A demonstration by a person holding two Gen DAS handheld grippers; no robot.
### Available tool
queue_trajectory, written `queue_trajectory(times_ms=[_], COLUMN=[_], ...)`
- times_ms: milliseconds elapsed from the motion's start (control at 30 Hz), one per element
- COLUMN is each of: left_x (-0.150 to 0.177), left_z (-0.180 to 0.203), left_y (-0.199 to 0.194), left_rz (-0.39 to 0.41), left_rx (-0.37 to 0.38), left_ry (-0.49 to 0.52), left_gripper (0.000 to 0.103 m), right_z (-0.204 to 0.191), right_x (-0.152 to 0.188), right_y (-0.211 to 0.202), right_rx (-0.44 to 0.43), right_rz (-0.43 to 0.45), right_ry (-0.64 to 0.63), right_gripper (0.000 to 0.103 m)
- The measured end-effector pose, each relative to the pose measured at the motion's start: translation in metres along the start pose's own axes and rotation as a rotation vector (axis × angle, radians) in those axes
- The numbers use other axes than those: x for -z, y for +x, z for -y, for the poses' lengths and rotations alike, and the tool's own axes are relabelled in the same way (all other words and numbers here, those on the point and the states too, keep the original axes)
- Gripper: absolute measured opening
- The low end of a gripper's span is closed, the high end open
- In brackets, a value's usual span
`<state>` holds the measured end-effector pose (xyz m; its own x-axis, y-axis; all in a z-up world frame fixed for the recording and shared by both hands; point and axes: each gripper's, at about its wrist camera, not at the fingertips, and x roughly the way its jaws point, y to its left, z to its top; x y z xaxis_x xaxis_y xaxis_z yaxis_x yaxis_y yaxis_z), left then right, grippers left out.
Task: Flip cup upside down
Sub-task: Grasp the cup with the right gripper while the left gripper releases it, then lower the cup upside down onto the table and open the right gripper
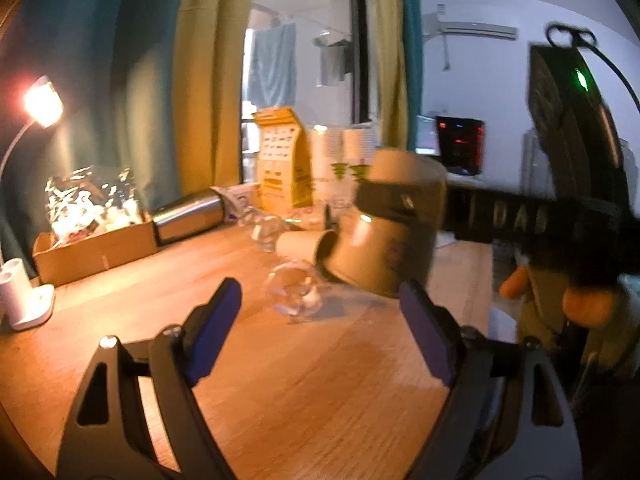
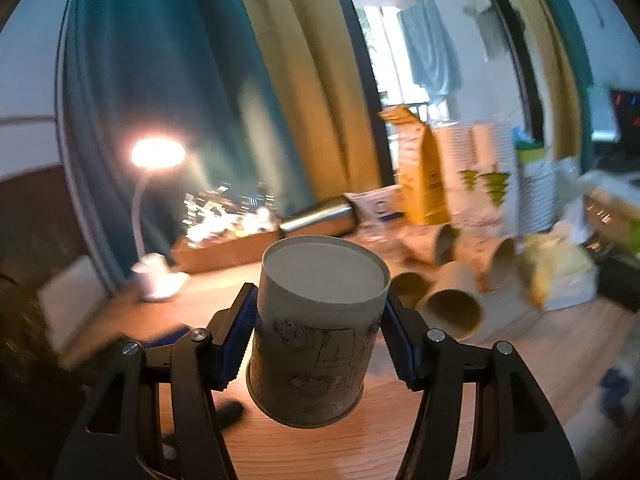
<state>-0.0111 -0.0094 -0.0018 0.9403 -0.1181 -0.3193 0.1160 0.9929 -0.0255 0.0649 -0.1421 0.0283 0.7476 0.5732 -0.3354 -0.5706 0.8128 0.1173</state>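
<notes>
My right gripper (image 2: 318, 332) is shut on a brown paper cup (image 2: 316, 328) with line drawings. The cup is upside down, its flat base up and its rim down, held above the wooden table (image 2: 400, 440). In the left wrist view the same cup (image 1: 392, 236) hangs tilted in the right gripper's black fingers (image 1: 384, 200), above the table. My left gripper (image 1: 324, 332) is open and empty, low over the table, just in front of the cup.
Several brown cups (image 2: 452, 304) lie on their sides at the right. A clear plastic cup (image 1: 296, 292) lies ahead of the left gripper. A steel flask (image 1: 188, 216), a cardboard tray (image 1: 92, 252), a lit lamp (image 1: 42, 104) and a yellow box (image 1: 284, 160) stand at the back.
</notes>
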Motion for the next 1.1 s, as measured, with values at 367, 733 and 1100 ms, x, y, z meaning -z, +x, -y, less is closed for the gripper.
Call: queue_trajectory(times_ms=[367, 733, 1100], left_x=[0.002, 0.003, 0.003], left_z=[-0.015, -0.015, -0.014], left_y=[0.005, 0.005, 0.005], left_rz=[-0.024, -0.034, -0.035], left_rx=[-0.1, -0.099, -0.099], left_ry=[-0.06, -0.073, -0.073], left_gripper=[0.083, 0.083, 0.083], right_z=[0.001, -0.004, -0.002], right_x=[0.036, 0.048, 0.048], right_y=[0.054, 0.078, 0.068], right_rx=[0.241, 0.263, 0.237], right_rz=[-0.091, -0.171, -0.16], right_ry=[-0.199, -0.251, -0.218], right_gripper=[0.063, 0.063, 0.074])
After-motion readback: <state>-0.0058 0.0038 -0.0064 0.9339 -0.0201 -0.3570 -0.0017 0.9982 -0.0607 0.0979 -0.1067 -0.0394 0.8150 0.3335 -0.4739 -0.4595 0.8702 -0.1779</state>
